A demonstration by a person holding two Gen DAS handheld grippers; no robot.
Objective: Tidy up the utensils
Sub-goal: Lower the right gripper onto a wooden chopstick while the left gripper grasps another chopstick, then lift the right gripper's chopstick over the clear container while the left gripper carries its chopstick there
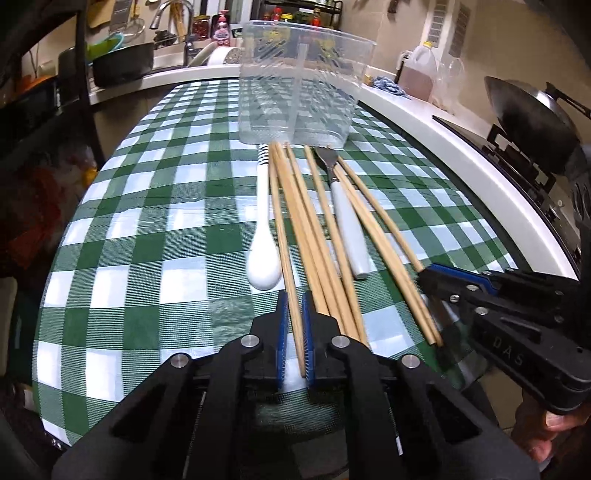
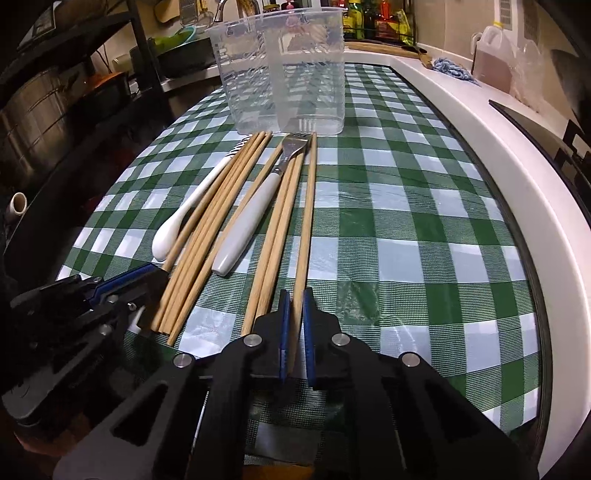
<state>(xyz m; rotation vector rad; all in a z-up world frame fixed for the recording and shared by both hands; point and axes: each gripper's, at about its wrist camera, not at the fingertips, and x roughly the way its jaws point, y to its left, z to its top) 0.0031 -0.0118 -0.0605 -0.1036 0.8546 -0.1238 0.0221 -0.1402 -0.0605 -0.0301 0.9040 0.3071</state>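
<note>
While the left wrist view looks down its own fingers, the left hand-held gripper (image 1: 294, 325) sits low at the near end of the utensil pile with its blue pads drawn in on either side of a single chopstick (image 1: 282, 221), the leftmost of the wooden sticks; whether the pads already pinch it or only bracket it I cannot tell for sure, though they look to be touching it. That stick lies just beside the white spoon (image 1: 261, 236), so a clean lift should go straight up before any swing, lest the spoon be dragged along. Beyond the pile stands the clear divided container (image 1: 303, 85) on the green checked tabletop (image 1: 147, 221), with the stick tips close to its base. From the right wrist view, the right hand-held gripper (image 2: 294, 325) is likewise closed to a narrow gap about the near end of the rightmost chopstick (image 2: 308, 206), which lies apart from its neighbours and near the fork (image 2: 255, 210) with its pale handle. Here the grip looks close to the stick's end, so my judgement is that the stick will droop or pivot when raised; squeezing firmly and tilting the far tip upward before carrying it over the container rim (image 2: 277, 16) would serve best. Both sticks should go into one compartment, tips down, and be let go only once inside.
</note>
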